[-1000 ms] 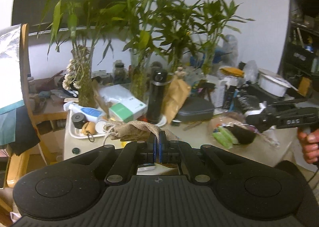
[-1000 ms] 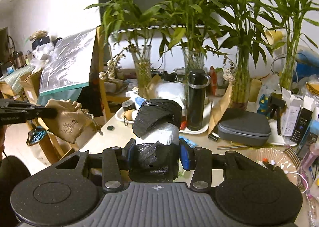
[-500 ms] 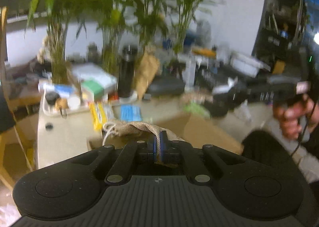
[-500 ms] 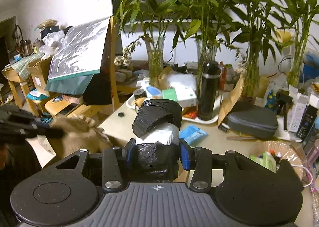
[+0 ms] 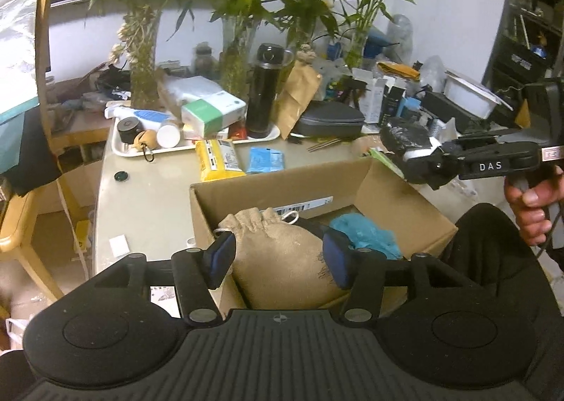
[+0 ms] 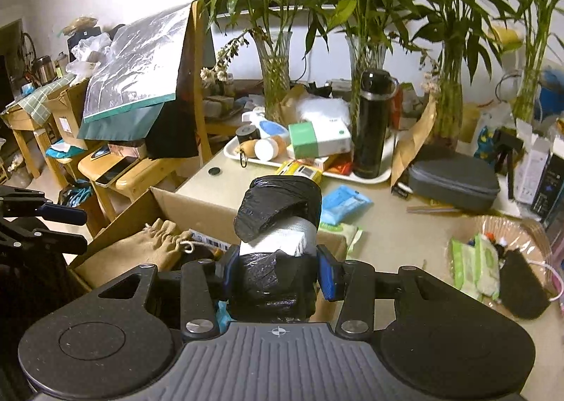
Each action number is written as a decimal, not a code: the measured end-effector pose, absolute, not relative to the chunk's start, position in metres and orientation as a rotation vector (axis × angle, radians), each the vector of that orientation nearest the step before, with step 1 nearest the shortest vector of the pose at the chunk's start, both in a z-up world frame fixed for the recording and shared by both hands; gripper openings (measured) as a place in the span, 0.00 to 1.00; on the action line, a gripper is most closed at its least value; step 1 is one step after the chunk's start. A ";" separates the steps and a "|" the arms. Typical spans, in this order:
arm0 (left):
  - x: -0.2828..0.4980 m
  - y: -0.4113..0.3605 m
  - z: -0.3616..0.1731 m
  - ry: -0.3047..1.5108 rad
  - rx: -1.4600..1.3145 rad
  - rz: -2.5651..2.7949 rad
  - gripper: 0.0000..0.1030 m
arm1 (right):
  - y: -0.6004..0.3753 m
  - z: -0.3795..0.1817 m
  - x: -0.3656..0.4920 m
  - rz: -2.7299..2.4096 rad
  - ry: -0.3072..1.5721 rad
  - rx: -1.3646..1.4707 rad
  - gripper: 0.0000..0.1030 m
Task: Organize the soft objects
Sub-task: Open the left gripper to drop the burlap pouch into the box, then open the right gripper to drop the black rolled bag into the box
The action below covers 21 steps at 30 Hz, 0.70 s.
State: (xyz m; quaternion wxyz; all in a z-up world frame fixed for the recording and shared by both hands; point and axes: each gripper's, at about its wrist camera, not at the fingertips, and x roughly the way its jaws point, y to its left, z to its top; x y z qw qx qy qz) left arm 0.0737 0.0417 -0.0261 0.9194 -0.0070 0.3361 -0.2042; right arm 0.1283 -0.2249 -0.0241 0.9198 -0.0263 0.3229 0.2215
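Observation:
A tan drawstring pouch lies inside an open cardboard box beside a blue soft item. My left gripper is open, its blue pads on either side of the pouch, just above it. My right gripper is shut on a roll of black plastic bags with a white core, held over the box's right side. The pouch and box also show in the right wrist view. The right gripper with the roll shows in the left wrist view.
The beige table holds a white tray with a black flask, tissue box and bottles, a yellow packet, a blue packet, a grey case and bamboo vases. A basket of wipes sits right. A wooden chair stands left.
My left gripper has moved down over the box and opened, letting go of the tan pouch, which now lies in the box. My right gripper has moved over the box with the roll.

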 end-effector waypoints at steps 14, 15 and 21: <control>0.086 0.037 -0.019 0.662 -0.014 -0.374 0.52 | -0.212 -0.035 0.139 0.488 0.728 -0.062 0.46; 0.087 0.037 -0.019 0.662 -0.016 -0.373 0.52 | -0.210 -0.036 0.139 0.490 0.734 -0.065 0.46; 0.091 0.038 -0.021 0.658 -0.021 -0.371 0.52 | -0.201 -0.044 0.145 0.489 0.791 -0.075 0.46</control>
